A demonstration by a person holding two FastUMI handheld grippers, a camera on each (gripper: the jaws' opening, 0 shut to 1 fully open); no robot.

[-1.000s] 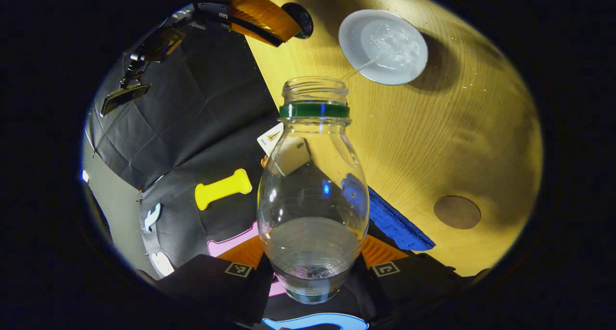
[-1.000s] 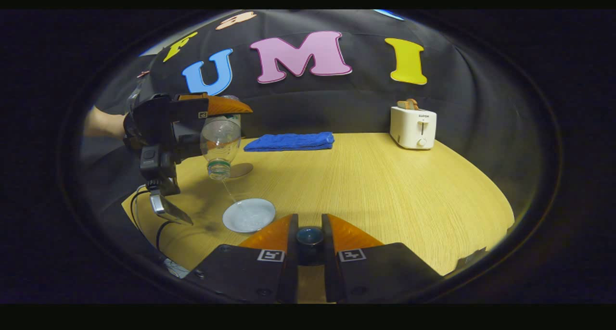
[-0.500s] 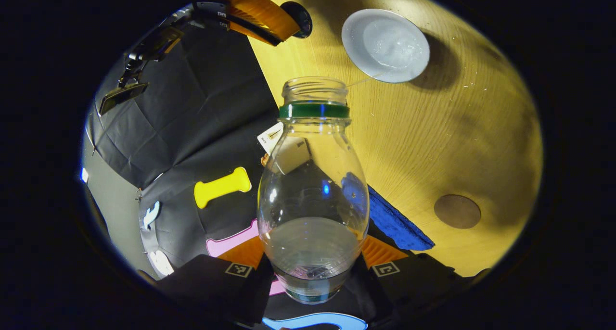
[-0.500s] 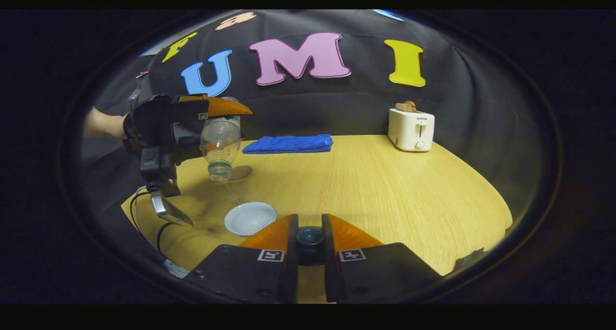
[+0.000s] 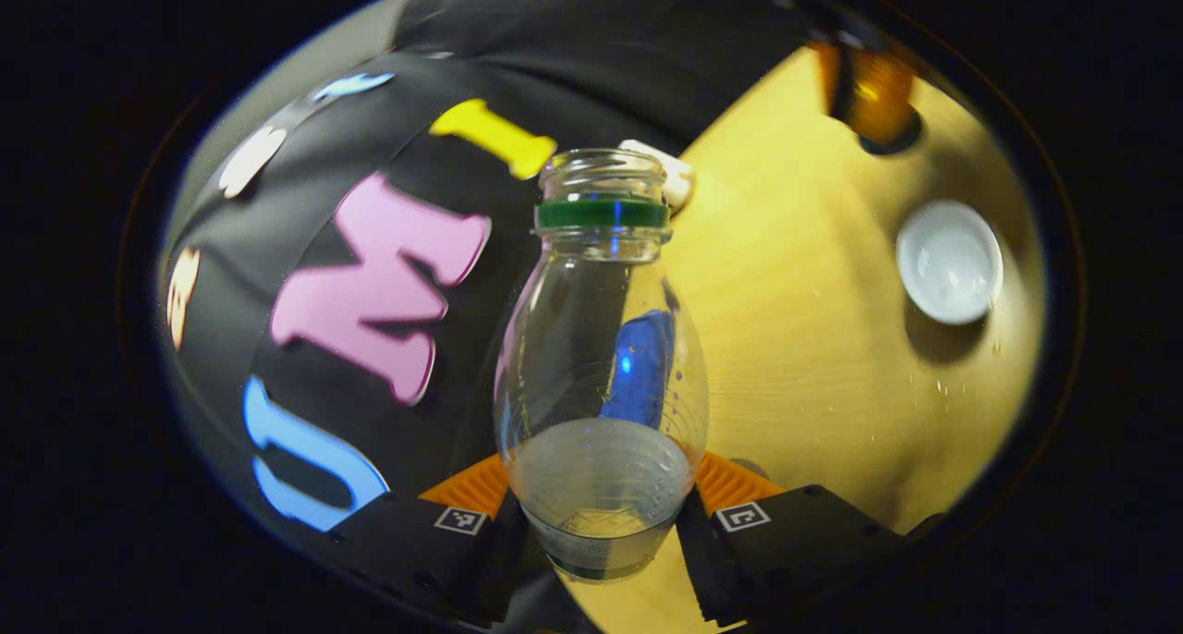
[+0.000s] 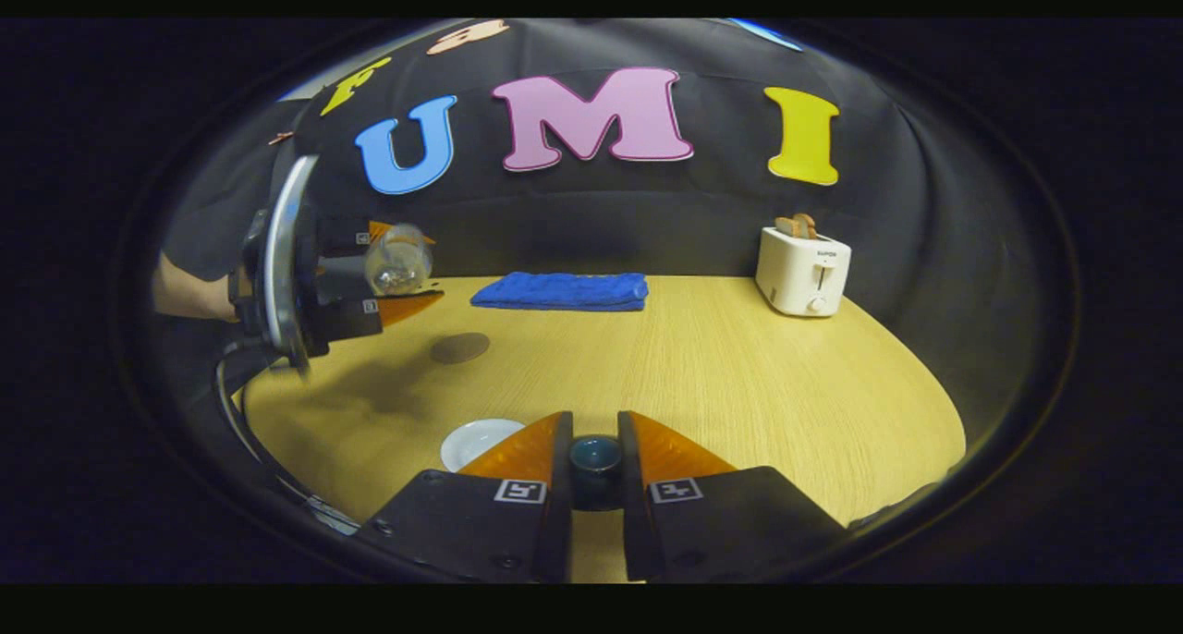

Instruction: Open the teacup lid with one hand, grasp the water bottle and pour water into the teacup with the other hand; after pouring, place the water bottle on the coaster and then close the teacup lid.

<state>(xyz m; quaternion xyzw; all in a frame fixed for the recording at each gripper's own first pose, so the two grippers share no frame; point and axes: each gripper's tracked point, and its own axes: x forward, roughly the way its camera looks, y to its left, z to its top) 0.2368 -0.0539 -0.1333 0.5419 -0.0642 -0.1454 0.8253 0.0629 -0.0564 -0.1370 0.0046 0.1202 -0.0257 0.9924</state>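
Observation:
My left gripper [image 5: 601, 500] is shut on the base of a clear water bottle [image 5: 601, 366] with a green neck ring, no cap and a little water. In the right gripper view, that gripper [image 6: 370, 283] holds the bottle [image 6: 397, 262] roughly level above the table's left side. The white teacup [image 5: 949, 261] stands uncovered with water in it, apart from the bottle; its rim [image 6: 471, 442] peeks out beside my right finger. My right gripper [image 6: 594, 428] is shut on the dark blue teacup lid [image 6: 595, 460]. The round brown coaster [image 6: 459, 347] lies bare below the bottle.
A folded blue towel [image 6: 559, 291] lies at the back of the wooden table [image 6: 739, 384]. A white toaster [image 6: 802, 269] with bread stands at the back right. A person's forearm [image 6: 185, 287] reaches in from the left. Small water drops [image 5: 943, 389] dot the table near the cup.
The left gripper has swung the bottle from neck-down over the teacup up to about level and away from the cup. The thin stream of water has stopped. The right gripper still holds the lid.

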